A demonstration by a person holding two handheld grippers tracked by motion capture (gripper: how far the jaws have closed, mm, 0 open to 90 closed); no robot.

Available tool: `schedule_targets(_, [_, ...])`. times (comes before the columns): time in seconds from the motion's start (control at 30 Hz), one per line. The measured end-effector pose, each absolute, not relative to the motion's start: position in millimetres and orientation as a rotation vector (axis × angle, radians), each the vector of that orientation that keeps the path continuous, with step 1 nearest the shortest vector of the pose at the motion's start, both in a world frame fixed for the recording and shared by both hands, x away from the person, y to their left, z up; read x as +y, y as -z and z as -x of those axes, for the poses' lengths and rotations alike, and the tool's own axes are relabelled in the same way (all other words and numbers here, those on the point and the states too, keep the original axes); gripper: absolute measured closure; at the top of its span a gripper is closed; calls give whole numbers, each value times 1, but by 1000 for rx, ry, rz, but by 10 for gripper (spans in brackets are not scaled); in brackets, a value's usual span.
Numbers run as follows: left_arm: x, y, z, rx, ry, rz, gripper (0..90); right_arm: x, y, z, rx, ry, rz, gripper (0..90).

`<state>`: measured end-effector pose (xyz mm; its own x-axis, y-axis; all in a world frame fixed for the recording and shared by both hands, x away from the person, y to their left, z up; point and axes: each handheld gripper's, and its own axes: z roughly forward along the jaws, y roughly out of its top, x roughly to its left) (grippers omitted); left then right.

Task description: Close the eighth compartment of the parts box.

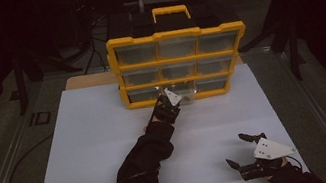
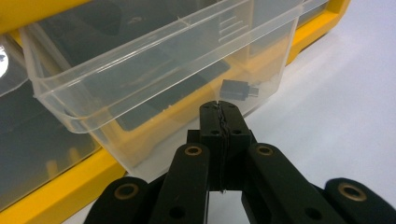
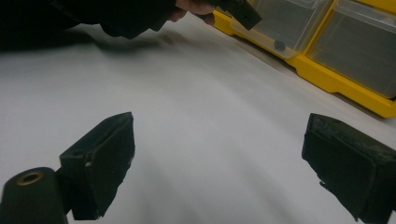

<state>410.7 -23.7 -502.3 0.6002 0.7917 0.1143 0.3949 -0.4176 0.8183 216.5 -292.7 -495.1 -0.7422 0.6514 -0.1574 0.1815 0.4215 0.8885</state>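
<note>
A yellow drawer cabinet [image 1: 175, 33] with clear plastic drawers stands at the back of the white sheet [image 1: 101, 153]. Its bottom middle drawer [image 2: 154, 70] is pulled out part way, and a small black part [image 2: 237, 89] lies inside near the front wall. My left gripper [image 2: 219, 108] is shut, its tips right against the lower front of that drawer; I see nothing between the jaws. In the high view the left gripper [image 1: 173, 101] sits at the drawer [image 1: 187, 95]. My right gripper [image 1: 243, 150] hovers open over the sheet's front right, with nothing between the jaws [image 3: 215, 158].
The cabinet has a yellow carry handle [image 1: 170, 12] on top. The other drawers [image 3: 359, 51] look pushed in. The sheet's right front corner [image 1: 296, 169] lies close to my right gripper. A dark cable [image 1: 18, 173] runs over the floor at the left.
</note>
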Motion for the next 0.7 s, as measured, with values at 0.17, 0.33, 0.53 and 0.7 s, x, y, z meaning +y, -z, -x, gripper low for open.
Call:
schedule_targets(0.17, [-24, 503, -414, 936, -648, -2038, 890, -293, 495, -217, 2192, -1288, -708, 94])
schedule_targets(0.33, [-24, 503, -416, 932, -656, -2043, 891, -294, 495, -217, 2180, -1288, -715, 94])
schedule_targets(0.53, [-24, 503, -418, 928, -668, -2040, 891, -294, 495, -217, 2181, -1286, -715, 94])
schedule_targets(0.7, [-23, 505, -422, 939, -674, -2037, 891, -294, 494, -217, 2174, -1290, -719, 94])
